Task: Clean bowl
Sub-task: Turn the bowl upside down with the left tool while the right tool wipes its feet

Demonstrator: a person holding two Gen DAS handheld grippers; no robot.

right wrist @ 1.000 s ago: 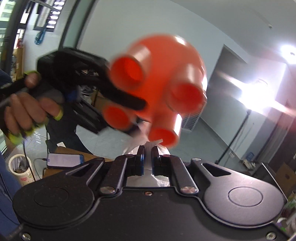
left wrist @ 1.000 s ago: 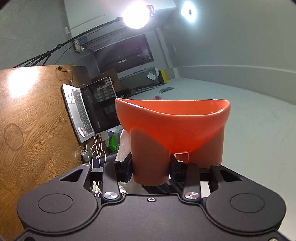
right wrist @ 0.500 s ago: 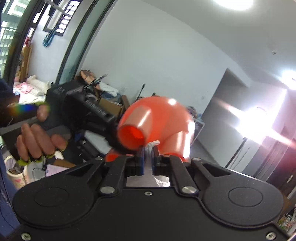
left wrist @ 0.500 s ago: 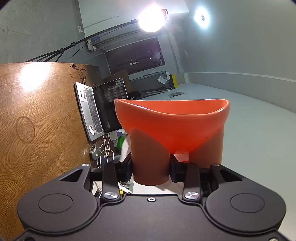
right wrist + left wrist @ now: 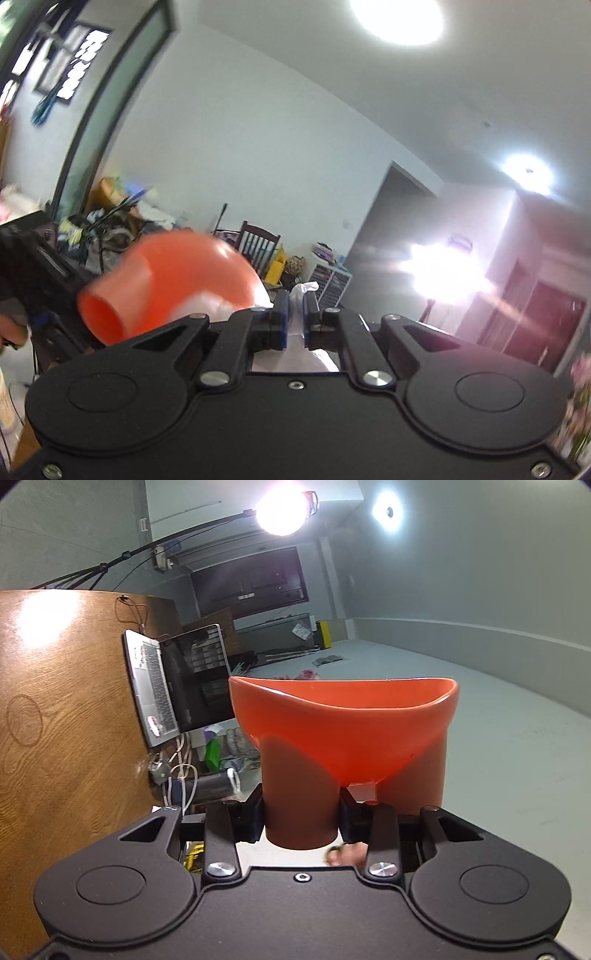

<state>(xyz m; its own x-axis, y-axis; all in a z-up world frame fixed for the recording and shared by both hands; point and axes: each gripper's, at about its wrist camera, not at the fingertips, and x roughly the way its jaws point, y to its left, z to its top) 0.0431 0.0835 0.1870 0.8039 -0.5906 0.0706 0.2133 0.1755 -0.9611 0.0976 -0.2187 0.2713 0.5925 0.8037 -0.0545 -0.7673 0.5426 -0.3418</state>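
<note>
An orange bowl (image 5: 343, 731) with hollow tube legs fills the left wrist view. My left gripper (image 5: 301, 812) is shut on one of those legs, with the bowl's rim facing away from the camera. In the right wrist view the same orange bowl (image 5: 177, 273) shows blurred at the lower left, its underside and one open leg turned toward me. My right gripper (image 5: 294, 314) is shut on a white tissue (image 5: 301, 291) that sticks out past the blue pads. That tissue lies just right of the bowl; whether they touch I cannot tell.
A wooden table (image 5: 55, 720) with an open laptop (image 5: 173, 679) and cables appears rolled onto its side at the left. A fingertip (image 5: 343, 854) peeks out under the bowl's leg. Clutter, a chair (image 5: 258, 243) and shelves stand along the far wall.
In the right wrist view the bowl has slid from upper centre down to the lower left as my right gripper rose and turned. The left view shifted only slightly; the bowl stays clamped.
</note>
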